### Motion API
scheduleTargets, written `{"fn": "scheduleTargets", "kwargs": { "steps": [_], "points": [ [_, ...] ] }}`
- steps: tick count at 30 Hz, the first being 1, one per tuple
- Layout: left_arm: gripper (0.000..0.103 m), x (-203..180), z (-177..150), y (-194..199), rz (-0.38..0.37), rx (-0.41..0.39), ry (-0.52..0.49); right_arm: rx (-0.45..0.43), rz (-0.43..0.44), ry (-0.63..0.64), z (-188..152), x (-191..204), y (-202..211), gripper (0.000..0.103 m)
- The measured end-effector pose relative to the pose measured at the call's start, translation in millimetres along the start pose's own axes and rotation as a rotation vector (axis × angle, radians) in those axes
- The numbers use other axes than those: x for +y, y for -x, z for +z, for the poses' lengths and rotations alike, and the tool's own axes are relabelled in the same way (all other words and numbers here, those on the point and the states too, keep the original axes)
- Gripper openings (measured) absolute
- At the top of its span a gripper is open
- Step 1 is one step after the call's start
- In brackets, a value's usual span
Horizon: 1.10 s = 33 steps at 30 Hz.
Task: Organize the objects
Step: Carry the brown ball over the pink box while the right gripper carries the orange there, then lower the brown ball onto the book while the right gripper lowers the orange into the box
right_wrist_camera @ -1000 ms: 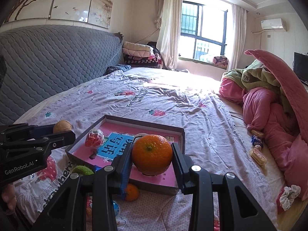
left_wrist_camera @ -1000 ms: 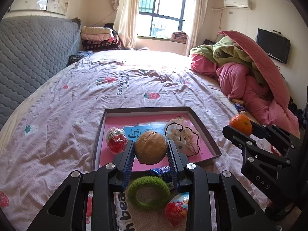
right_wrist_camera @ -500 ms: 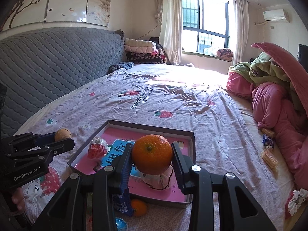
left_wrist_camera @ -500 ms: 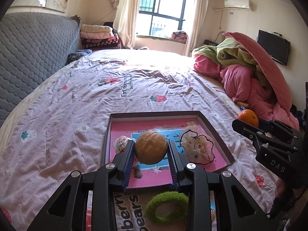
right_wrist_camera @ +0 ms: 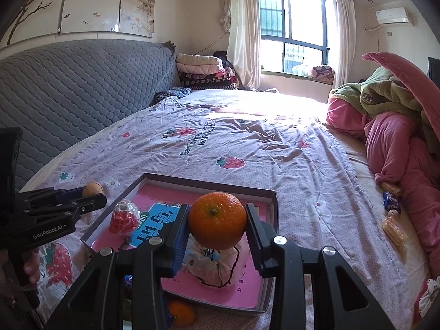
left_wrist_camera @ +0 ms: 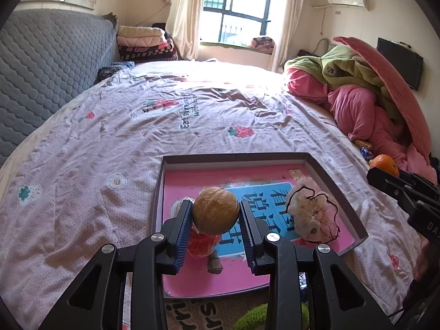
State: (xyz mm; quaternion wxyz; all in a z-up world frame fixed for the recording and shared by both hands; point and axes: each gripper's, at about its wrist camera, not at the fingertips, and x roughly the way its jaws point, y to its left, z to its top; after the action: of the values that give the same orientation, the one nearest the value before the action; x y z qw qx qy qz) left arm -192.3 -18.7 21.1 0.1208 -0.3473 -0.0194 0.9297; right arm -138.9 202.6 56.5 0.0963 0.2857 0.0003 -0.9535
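Honestly the walnut [left_wrist_camera: 215, 210] and the orange [right_wrist_camera: 217, 224] are both round and only caught at their widest point, so either could roll out of the pads if the grip loosens while it's high over the pink tray [left_wrist_camera: 337, 181], then bounce off onto the bed [left_wrist_camera: 110, 143]. The left tongs [left_wrist_camera: 215, 217] are pinching the walnut above the tray's left part, right over the red wrapped candy [left_wrist_camera: 203, 243]. The right tongs [right_wrist_camera: 217, 228] are pinching the orange above the frilly scrunchie [right_wrist_camera: 217, 264] that's lying in the tray, so dropping it there might leave it perched and wobbly.

Green ring [left_wrist_camera: 264, 317] — cut off below
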Motion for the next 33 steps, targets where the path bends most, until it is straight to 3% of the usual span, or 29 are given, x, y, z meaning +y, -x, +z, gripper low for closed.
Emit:
{"fn": "scheduleTargets", "kwargs": {
  "steps": [22, 33],
  "points": [
    [0.035, -13, -30, -36, 0.030, 0.068, -0.034, 0.066, -0.031, -0.067, -39, -33, -28, 0.039],
    [0.035, -10, -33, -50, 0.030, 0.090, -0.029, 0.103, -0.023, -0.035, -41, -27, -38, 0.039]
  ]
}}
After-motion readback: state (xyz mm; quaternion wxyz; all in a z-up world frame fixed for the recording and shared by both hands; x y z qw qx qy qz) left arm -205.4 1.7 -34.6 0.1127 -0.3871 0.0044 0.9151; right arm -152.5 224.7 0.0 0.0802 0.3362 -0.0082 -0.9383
